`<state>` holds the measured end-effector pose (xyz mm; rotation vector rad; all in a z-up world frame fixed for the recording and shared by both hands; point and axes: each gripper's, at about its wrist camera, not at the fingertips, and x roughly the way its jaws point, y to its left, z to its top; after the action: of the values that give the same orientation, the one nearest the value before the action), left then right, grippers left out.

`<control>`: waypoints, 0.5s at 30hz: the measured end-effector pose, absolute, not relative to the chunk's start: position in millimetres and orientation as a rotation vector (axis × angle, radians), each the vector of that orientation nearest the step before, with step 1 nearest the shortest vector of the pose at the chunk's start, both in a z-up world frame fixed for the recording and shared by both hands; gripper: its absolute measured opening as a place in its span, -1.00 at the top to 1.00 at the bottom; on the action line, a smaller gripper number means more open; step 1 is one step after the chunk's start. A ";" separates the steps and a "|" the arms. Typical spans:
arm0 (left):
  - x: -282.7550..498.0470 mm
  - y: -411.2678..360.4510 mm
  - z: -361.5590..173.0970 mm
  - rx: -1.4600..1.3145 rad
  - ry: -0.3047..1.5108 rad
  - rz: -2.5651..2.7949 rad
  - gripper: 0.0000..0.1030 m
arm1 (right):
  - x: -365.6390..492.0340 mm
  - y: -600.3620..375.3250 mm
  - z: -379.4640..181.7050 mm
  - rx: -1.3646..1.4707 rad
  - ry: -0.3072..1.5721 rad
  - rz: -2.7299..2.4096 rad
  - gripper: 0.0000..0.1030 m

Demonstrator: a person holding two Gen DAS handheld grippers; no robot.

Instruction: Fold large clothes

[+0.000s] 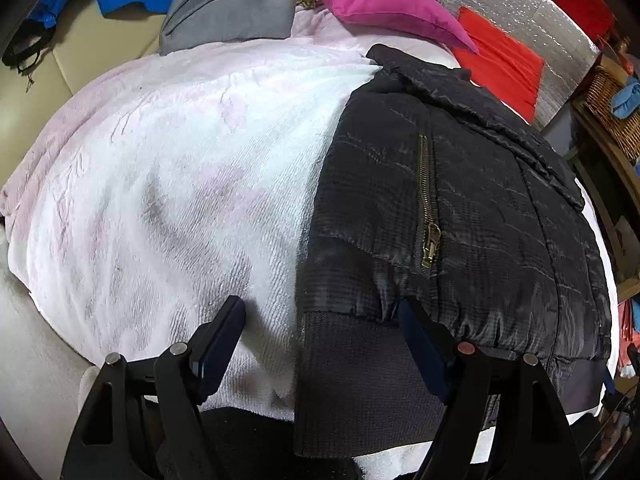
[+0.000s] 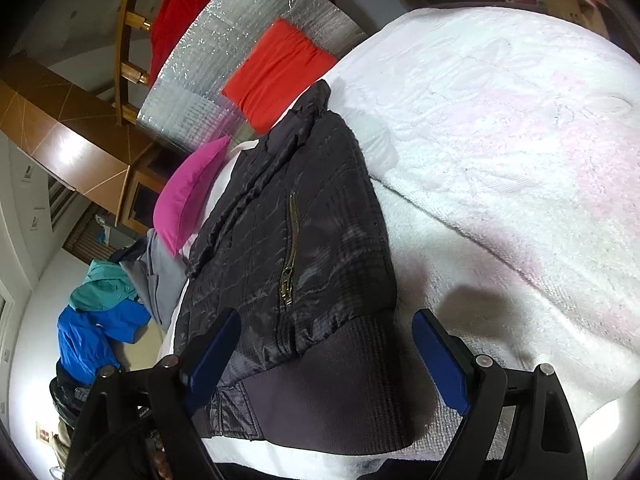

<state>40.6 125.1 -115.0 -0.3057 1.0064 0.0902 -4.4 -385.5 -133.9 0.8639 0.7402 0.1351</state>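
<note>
The left gripper [image 1: 320, 344] fills the bottom of its own view, black arms with dark blue pads spread wide and gripping nothing. One pad hangs over the white towel [image 1: 168, 184], the other over the ribbed hem [image 1: 352, 380] of the black jacket [image 1: 460, 208], so the jacket's side edge runs up between the two pads. Whether either pad touches the cloth cannot be told.

The jacket lies folded flat on the towel, which covers a bed or couch. Its long axis runs from the ribbed hem, nearest the grippers, away to the collar [image 1: 420, 76] at the far end. In the left wrist view it lies to the right of the middle, and its brass pocket zipper [image 1: 429, 216] runs roughly along that same axis, with the pull at the hem end.

The right gripper [image 2: 326, 354] is tilted down at a shallower slant and is rolled, so the room appears leaning. Its blue pads are also spread apart and clasp nothing; the hem corner [image 2: 340, 392] of the jacket lies between them, with the right-hand pad over bare towel [image 2: 520, 140].

Beyond the collar lie a pink pillow [image 1: 380, 4], a red cloth [image 1: 504, 60] on silver foil sheeting [image 1: 532, 8], and a grey garment [image 1: 232, 8].
</note>
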 end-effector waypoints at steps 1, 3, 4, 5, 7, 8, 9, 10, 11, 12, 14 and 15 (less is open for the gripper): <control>40.4 124.3 -114.8 -0.303 1.005 0.090 -0.54 | -4.0 -385.2 -133.6 0.860 0.742 0.133 -0.74; 40.1 122.7 -114.6 -0.295 1.003 0.088 -0.54 | -2.3 -383.1 -132.9 0.846 0.754 0.131 -0.74; 40.3 122.3 -114.6 -0.294 1.002 0.089 -0.54 | -1.4 -382.2 -132.6 0.840 0.760 0.132 -0.74; 40.3 122.2 -114.7 -0.293 1.001 0.089 -0.54 | -0.2 -381.1 -132.4 0.835 0.767 0.135 -0.74; 40.9 121.8 -115.4 -0.291 1.009 0.092 -0.54 | 4.0 -378.7 -133.5 0.824 0.796 0.143 -0.74; 41.5 121.3 -115.9 -0.289 1.014 0.091 -0.54 | 6.5 -376.5 -134.1 0.816 0.814 0.149 -0.74; 43.6 120.2 -116.7 -0.286 1.021 0.090 -0.54 | 9.2 -374.2 -134.3 0.805 0.831 0.159 -0.74; 44.5 119.2 -117.1 -0.280 1.027 0.090 -0.54 | 11.3 -372.4 -135.0 0.792 0.843 0.168 -0.74; 45.6 118.5 -117.5 -0.275 1.031 0.088 -0.54 | 13.3 -370.3 -135.0 0.779 0.853 0.175 -0.74; 46.4 117.3 -118.0 -0.268 1.037 0.085 -0.54 | 15.2 -367.8 -135.0 0.769 0.861 0.181 -0.74; 49.3 115.6 -119.7 -0.262 1.052 0.076 -0.54 | 18.3 -364.5 -135.8 0.753 0.877 0.188 -0.74; 51.2 115.3 -120.8 -0.261 1.063 0.072 -0.54 | 19.5 -363.5 -136.3 0.748 0.883 0.193 -0.74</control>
<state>51.2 115.3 -120.8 -0.2614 1.0634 0.0717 19.5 -363.5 -136.3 0.7476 0.8827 0.1931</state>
